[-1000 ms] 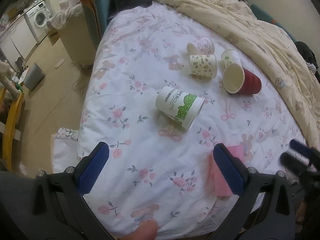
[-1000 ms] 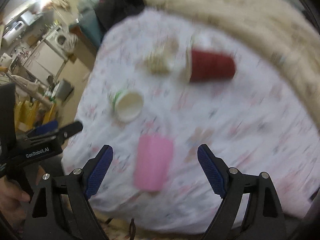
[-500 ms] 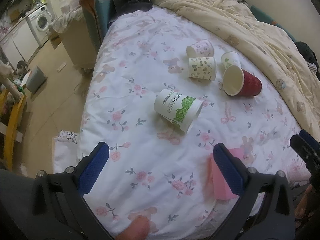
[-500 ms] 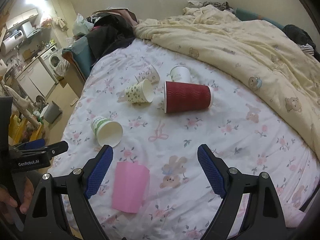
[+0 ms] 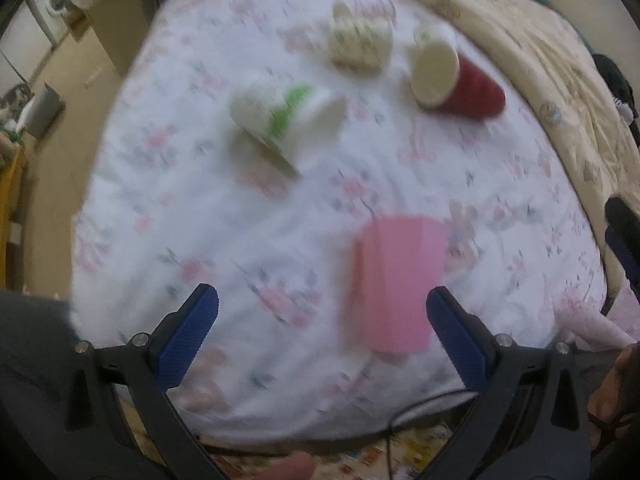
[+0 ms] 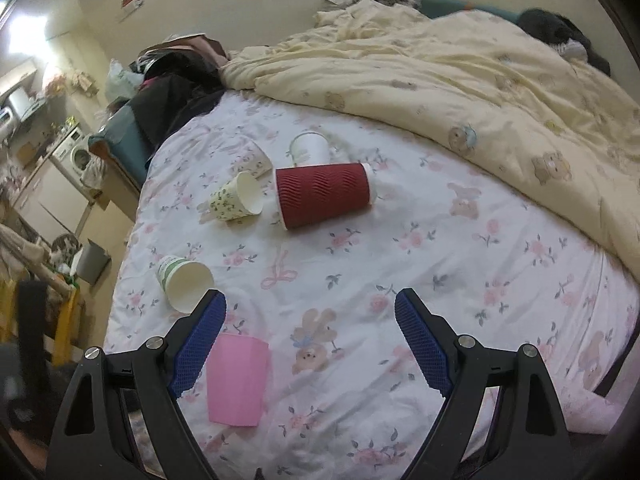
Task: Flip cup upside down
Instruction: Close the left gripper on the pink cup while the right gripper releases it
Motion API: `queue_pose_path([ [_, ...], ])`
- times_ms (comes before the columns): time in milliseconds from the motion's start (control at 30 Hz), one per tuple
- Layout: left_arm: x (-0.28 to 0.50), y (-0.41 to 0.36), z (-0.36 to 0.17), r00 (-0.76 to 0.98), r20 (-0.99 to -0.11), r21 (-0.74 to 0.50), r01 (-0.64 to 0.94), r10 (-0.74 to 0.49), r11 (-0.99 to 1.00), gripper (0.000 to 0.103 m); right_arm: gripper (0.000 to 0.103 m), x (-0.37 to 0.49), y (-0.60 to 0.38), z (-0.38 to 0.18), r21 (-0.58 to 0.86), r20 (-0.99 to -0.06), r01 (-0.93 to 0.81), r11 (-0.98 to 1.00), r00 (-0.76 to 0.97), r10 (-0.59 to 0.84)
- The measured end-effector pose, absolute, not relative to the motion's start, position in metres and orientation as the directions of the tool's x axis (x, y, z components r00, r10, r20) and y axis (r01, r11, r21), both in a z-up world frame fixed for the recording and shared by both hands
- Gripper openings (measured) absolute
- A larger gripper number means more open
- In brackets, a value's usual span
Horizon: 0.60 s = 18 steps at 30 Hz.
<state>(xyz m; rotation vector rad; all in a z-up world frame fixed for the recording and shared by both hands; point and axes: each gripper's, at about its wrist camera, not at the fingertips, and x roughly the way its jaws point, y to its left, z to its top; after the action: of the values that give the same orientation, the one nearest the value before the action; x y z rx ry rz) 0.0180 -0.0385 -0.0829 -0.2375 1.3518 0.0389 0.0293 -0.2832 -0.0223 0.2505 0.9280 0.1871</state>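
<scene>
Several cups lie on their sides on the floral bed sheet (image 6: 460,264). A pink cup (image 5: 396,280) (image 6: 238,380) lies nearest the front edge. A white cup with green print (image 5: 288,122) (image 6: 184,282), a red ribbed cup (image 5: 460,84) (image 6: 324,194), a leaf-patterned cup (image 6: 236,204) (image 5: 360,46) and two more paper cups (image 6: 310,148) lie farther back. My left gripper (image 5: 322,336) is open and empty, the pink cup just inside its right finger. My right gripper (image 6: 310,338) is open and empty, the pink cup by its left finger. The left wrist view is blurred.
A cream duvet (image 6: 460,72) is bunched along the bed's right and far side. Dark clothes (image 6: 176,80) are piled at the far left corner. The floor with a grey bin (image 6: 92,260) and a washing machine (image 6: 80,156) lies left of the bed.
My left gripper has swung right and toward the pink cup, which now sits between its fingers' span; its view has blurred. My right gripper has shifted right, so the pink cup sits by its left finger.
</scene>
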Motion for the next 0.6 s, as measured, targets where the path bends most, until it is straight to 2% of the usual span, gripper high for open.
queue_pose_path([
  [200, 0.018, -0.08, -0.111, 0.106, -0.981, -0.177, -0.134, -0.163, 0.975, 0.094, 0.089, 0.035, -0.297, -0.026, 0.344, -0.771, -0.01, 0.939, 0.567, 0.289],
  [300, 0.021, -0.096, -0.127, 0.08, -0.988, -0.138, -0.098, -0.13, 0.986, 0.09, 0.089, 0.036, -0.3, -0.027, 0.362, -0.774, 0.003, 0.932, 0.559, 0.299],
  [400, 0.024, -0.104, -0.14, 0.062, -0.993, -0.107, -0.074, -0.103, 0.991, 0.083, 0.089, 0.037, -0.301, -0.028, 0.357, -0.78, 0.009, 0.934, 0.553, 0.293],
  [467, 0.025, -0.105, -0.144, 0.063, -0.993, -0.101, -0.063, -0.097, 0.993, 0.072, 0.089, 0.037, -0.3, -0.029, 0.356, -0.784, 0.011, 0.934, 0.547, 0.292],
  [600, 0.026, -0.112, -0.141, 0.111, -0.992, -0.066, 0.006, -0.066, 0.998, 0.065, 0.089, 0.037, -0.299, -0.031, 0.352, -0.789, 0.012, 0.936, 0.541, 0.29],
])
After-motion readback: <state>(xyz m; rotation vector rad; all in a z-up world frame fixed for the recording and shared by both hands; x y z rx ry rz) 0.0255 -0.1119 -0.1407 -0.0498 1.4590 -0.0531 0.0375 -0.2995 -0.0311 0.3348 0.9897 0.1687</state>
